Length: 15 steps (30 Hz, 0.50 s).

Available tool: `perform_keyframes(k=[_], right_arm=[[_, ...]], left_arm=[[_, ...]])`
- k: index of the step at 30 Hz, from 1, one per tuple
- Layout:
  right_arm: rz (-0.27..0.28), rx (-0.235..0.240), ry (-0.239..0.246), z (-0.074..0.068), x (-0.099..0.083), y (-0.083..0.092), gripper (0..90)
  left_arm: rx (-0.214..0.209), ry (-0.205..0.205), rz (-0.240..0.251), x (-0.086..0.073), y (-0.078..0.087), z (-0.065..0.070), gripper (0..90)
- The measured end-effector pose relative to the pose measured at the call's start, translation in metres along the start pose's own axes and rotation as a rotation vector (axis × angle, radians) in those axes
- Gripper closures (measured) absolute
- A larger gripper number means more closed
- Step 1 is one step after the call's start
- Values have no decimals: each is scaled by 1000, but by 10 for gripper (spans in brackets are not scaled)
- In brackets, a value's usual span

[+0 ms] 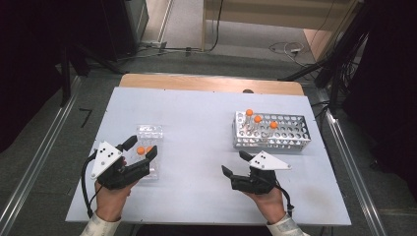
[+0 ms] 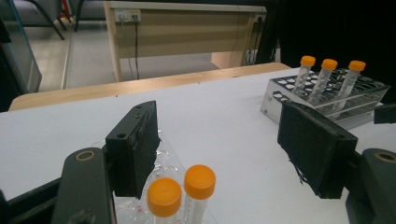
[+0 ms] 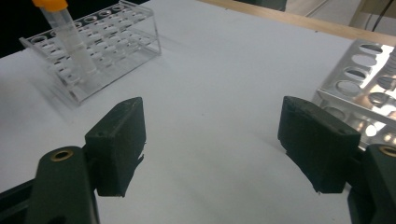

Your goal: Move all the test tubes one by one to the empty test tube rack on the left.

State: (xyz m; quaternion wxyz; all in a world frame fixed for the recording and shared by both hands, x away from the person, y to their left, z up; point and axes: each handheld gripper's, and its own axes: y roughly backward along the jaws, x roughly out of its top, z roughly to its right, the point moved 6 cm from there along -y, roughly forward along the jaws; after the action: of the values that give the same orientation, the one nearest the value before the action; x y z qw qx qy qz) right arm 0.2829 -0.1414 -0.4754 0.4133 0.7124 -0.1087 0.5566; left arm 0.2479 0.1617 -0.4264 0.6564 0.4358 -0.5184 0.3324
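Note:
A clear plastic rack (image 1: 149, 132) stands at the left of the table and holds two orange-capped tubes (image 1: 141, 150). My left gripper (image 1: 141, 147) is open with its jaws on either side of those tubes. In the left gripper view the two tubes (image 2: 200, 183) stand upright between the jaws, nearer the left one, and no pad presses on them. A metal rack (image 1: 290, 140) at the right holds three orange-capped tubes (image 1: 257, 119). My right gripper (image 1: 235, 163) rests low in front of that rack, open, with bare table between its jaws (image 3: 217, 144).
The white board (image 1: 196, 118) lies on a wooden table whose far edge (image 1: 206, 82) shows behind it. In the right gripper view the clear rack (image 3: 107, 42) with a tube (image 3: 65, 32) is far left, and the metal rack (image 3: 364, 88) is at the right edge.

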Motion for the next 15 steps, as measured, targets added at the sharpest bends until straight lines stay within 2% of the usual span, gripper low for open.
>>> perform_keyframes(k=[8,15], right_arm=[[30,-91,-41,30,2,10,238],[43,-210,-79,63,1,18,247]], left_arm=[[-10,-7,-4,-2,-1,4,290],[-7,-5,3,-1,0,5,280]])
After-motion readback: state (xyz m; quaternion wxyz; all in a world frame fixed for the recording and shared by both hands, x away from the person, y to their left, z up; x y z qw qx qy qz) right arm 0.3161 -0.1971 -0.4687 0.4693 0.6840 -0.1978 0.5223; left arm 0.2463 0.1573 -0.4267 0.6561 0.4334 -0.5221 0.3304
